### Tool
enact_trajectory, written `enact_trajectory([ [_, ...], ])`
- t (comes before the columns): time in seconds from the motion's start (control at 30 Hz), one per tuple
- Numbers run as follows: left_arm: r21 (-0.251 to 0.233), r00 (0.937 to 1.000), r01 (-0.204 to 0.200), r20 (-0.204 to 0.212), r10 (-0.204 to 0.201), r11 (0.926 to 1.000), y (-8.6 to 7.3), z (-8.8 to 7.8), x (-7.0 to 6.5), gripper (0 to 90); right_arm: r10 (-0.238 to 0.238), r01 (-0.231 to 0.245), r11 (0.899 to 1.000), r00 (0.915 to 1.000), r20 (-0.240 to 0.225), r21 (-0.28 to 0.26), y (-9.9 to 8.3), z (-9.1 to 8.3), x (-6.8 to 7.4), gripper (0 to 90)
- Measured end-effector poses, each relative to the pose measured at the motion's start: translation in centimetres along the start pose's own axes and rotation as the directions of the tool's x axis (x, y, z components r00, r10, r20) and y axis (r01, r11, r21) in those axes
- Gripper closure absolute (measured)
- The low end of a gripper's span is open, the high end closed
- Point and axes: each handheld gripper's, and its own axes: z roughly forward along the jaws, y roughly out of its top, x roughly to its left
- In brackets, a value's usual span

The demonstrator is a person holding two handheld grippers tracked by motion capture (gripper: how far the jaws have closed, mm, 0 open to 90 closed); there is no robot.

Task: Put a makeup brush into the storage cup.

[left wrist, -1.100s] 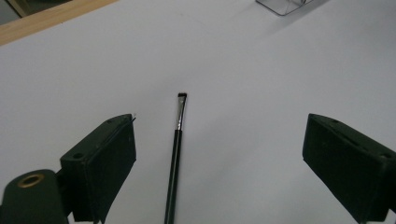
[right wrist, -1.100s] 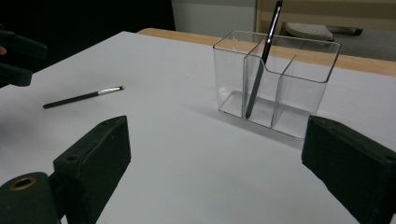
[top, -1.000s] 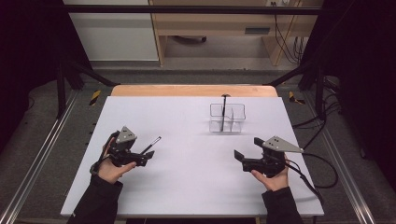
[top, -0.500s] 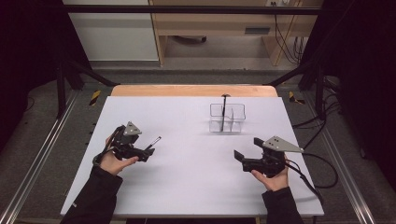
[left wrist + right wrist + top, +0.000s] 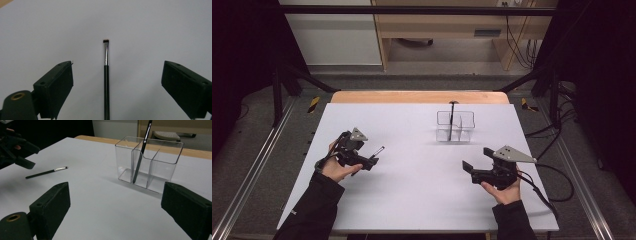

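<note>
I hold my left gripper (image 5: 371, 161) over the little brush (image 5: 106, 75) that lies flat on the white table (image 5: 412, 190). Its 2 jaws are spread wide, and the brush sits between them, not touched. My right gripper (image 5: 472, 170) is spread wide too and holds nothing. The clear box (image 5: 147, 162) has 1 more brush (image 5: 141, 152) leaning in it.

High view overhead; both claw views low, sharing brush (image 5: 106, 82)
</note>
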Motion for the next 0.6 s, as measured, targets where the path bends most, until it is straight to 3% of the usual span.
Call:
enact_trajectory([
  [0.27, 0.026, 1.0000, 0.006, 0.002, -0.006, 0.9996, 0.3, 0.6, 0.5, 9.8, -0.004, 0.004, 1.000, 1.0000, -0.003, 0.005, -0.1, 0.1, 0.0, 9.1],
  [0.6, 0.103, 1.0000, 0.002, 0.007, -0.003, 0.9947, 0.1, 2.4, 0.8, 10.6, -0.004, 0.004, 1.000, 1.0000, -0.004, 0.017, -0.1, 0.3, 0.1, 9.1],
])
